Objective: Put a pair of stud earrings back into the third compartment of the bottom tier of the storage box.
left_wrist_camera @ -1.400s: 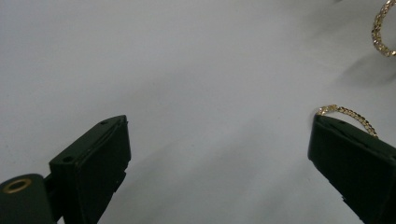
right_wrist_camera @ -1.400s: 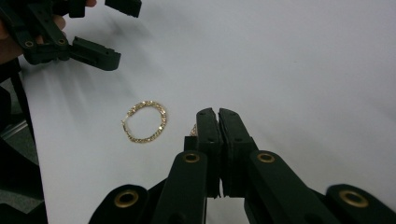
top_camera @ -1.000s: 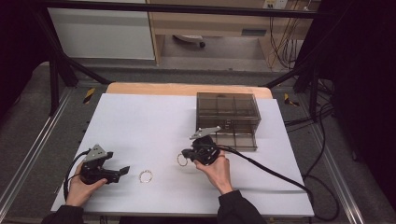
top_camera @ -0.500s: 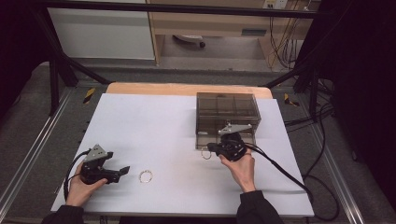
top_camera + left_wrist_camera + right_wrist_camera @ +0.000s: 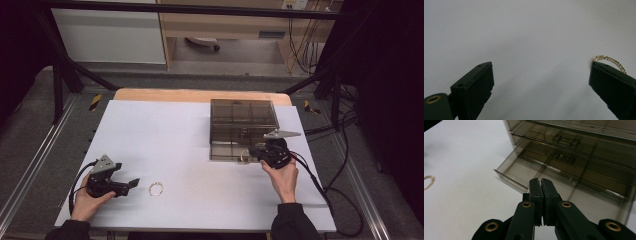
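A smoked plastic drawer box (image 5: 243,116) stands at the right of the white table, its bottom drawer (image 5: 227,150) pulled out. My right gripper (image 5: 252,153) hovers at that drawer's front right corner, shut on a gold chain bracelet (image 5: 244,158) that hangs as a small loop below the tips. In the right gripper view the jaws (image 5: 541,181) are pressed together over the open drawer (image 5: 524,171), with a glint of chain (image 5: 527,192) beside them. A second gold bracelet (image 5: 156,189) lies on the table, just right of my open left gripper (image 5: 131,183). The left gripper view shows the open gripper (image 5: 540,66) and the second bracelet (image 5: 610,61) behind the right jaw.
The white table top (image 5: 170,135) is bordered by a wooden strip (image 5: 165,95) at the far edge. Cables (image 5: 320,185) trail from the right gripper off the table's right side. Metal frame rails (image 5: 30,155) run along both sides.
My right gripper has carried its bracelet from the table's middle rightward to the front of the open drawer. The left gripper and the bracelet beside it have stayed put.
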Action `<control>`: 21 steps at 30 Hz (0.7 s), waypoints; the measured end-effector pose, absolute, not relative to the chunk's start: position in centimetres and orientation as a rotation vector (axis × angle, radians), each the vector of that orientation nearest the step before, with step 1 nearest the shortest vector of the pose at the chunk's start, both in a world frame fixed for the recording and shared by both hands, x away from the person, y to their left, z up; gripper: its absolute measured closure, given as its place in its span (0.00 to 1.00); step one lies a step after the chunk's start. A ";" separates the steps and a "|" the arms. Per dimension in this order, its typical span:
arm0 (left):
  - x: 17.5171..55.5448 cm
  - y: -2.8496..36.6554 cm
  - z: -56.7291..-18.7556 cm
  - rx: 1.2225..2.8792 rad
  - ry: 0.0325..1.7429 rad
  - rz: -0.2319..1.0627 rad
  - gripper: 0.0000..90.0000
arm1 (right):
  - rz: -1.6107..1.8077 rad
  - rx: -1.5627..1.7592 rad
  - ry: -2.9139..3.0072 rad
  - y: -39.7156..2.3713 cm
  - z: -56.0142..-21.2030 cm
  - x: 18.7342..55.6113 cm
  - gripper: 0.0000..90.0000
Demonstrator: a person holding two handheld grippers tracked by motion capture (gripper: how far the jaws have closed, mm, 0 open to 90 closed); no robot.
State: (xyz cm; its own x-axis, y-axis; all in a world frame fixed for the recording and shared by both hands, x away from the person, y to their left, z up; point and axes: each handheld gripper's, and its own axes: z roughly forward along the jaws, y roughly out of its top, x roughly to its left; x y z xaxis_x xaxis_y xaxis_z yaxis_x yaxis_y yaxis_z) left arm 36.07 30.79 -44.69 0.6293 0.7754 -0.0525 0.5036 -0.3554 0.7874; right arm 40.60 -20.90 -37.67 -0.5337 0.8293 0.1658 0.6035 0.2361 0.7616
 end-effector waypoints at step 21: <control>36.1 30.8 -44.7 2.037 0.999 0.422 0.06 | 1.078 1.520 2.104 -24.8 -39.4 44.0 0.98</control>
State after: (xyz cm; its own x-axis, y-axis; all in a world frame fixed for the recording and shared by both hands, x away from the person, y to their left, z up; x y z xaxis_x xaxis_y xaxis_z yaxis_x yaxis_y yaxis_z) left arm 36.05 30.85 -44.68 0.6307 0.7744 -0.0504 0.5032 -0.3587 0.7862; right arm 44.01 -24.80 -39.40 -0.3764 0.9125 0.1602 0.6633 0.1446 0.7343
